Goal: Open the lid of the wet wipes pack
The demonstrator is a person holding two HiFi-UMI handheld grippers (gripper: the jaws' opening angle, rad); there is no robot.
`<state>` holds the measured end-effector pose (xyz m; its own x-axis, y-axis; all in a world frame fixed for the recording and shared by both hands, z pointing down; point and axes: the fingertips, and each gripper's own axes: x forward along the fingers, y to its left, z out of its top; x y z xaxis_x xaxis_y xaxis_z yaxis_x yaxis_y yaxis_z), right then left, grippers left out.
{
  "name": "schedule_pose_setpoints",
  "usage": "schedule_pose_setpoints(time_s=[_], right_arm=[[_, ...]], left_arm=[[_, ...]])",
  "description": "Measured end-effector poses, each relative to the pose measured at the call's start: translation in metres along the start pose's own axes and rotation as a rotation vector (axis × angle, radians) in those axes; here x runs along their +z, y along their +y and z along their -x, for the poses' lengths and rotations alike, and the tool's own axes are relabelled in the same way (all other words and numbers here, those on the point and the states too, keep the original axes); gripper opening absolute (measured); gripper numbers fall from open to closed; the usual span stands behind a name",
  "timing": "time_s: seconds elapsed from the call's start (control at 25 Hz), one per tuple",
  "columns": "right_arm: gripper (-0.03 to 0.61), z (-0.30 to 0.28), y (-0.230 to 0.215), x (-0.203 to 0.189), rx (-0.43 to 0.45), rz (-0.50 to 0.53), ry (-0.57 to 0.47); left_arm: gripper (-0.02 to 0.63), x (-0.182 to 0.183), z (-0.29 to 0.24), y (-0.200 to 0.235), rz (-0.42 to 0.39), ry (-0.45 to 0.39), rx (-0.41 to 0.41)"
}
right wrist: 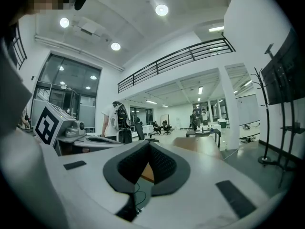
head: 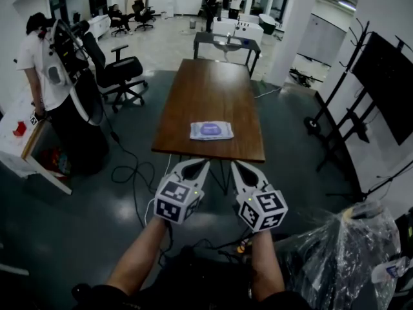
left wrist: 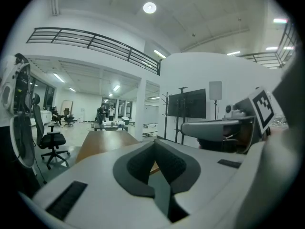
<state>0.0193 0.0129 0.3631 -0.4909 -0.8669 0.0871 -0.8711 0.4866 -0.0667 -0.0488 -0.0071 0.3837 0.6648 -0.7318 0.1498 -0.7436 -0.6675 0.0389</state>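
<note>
A white wet wipes pack (head: 211, 130) with a purple lid lies flat near the front end of a long brown table (head: 206, 89). My left gripper (head: 201, 165) and right gripper (head: 237, 166) hover side by side just short of the table's near edge, both pointing at it. Each is shut with nothing between its jaws. In the left gripper view the tips of the left gripper (left wrist: 155, 143) meet in front of the tabletop (left wrist: 102, 142). In the right gripper view the right gripper (right wrist: 148, 145) also has its tips together. The pack shows in neither gripper view.
A black office chair (head: 119, 73) stands left of the table, and a person in a white shirt (head: 42, 63) is at the far left. Cables (head: 132, 173) lie on the floor. A black stand (head: 339, 108) is at the right. A plastic-wrapped object (head: 339, 254) sits at the lower right.
</note>
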Motion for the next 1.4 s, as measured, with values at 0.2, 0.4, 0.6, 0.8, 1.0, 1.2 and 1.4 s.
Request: schedule_pose_setpoints(time_s=[0.2, 0.4, 0.6, 0.8, 1.0, 1.2, 1.4], right_arm=[[0.011, -0.047, -0.008, -0.001, -0.004, -0.017, 0.005], [0.011, -0.088, -0.030, -0.009, 0.003, -0.032, 0.024], [0.011, -0.126, -0.064, -0.020, 0.011, -0.037, 0.053], [0.011, -0.168, -0.111, -0.039, 0.039, -0.038, 0.095], [0.011, -0.209, -0.154, -0.069, 0.087, -0.049, 0.174], [0.011, -0.241, -0.199, -0.098, 0.125, -0.092, 0.241], [0.011, -0.266, -0.225, -0.132, 0.182, -0.085, 0.310]], left_arm=[[0.006, -0.003, -0.023, 0.038, 0.008, 0.023, -0.013], [0.006, -0.015, -0.056, 0.071, 0.011, 0.059, -0.006], [0.006, -0.032, -0.098, 0.098, 0.018, 0.116, 0.001], [0.006, -0.051, -0.153, 0.119, 0.015, 0.161, 0.010], [0.006, -0.070, -0.208, 0.136, 0.008, 0.205, 0.005], [0.006, -0.098, -0.261, 0.145, -0.064, 0.280, 0.002], [0.006, -0.125, -0.293, 0.156, -0.087, 0.371, 0.027]])
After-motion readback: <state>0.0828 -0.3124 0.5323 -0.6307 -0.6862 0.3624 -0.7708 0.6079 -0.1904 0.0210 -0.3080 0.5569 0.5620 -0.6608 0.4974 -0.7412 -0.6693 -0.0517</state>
